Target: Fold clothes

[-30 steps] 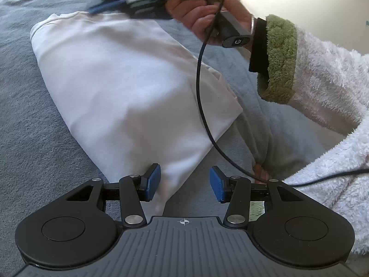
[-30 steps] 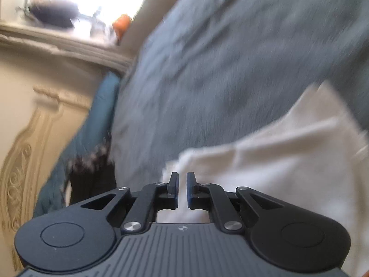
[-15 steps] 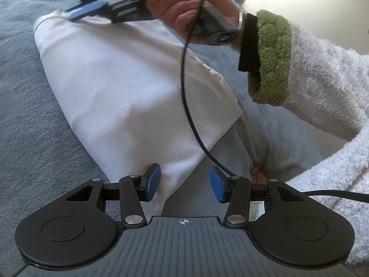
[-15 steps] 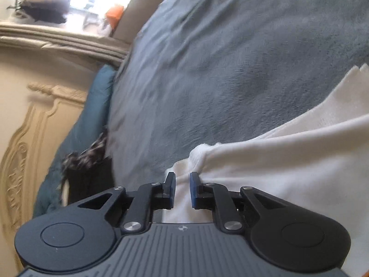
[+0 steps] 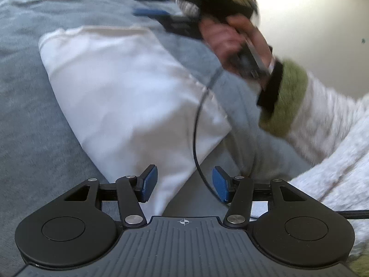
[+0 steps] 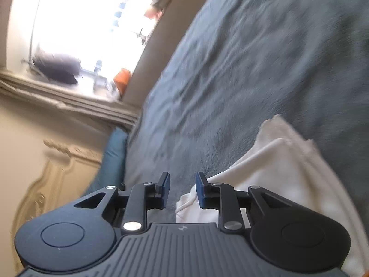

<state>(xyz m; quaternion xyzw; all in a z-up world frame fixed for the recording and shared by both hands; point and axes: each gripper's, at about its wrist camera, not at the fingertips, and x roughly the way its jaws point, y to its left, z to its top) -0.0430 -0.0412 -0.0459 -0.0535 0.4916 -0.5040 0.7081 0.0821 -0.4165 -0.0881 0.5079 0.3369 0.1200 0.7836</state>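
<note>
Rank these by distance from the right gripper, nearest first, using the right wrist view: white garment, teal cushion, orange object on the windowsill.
1. White garment: its edge lies just beneath the right gripper, whose jaws are opening with nothing between them.
2. Teal cushion: left, at the bed's edge.
3. Orange object: far upper left, on the windowsill.

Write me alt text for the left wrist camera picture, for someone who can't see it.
A folded white garment lies on a grey blanket, seen past the left gripper, whose blue-padded jaws are opening with nothing held. At upper right, a hand in a fluffy white sleeve with a green cuff holds the blurred right gripper above the garment.
</note>
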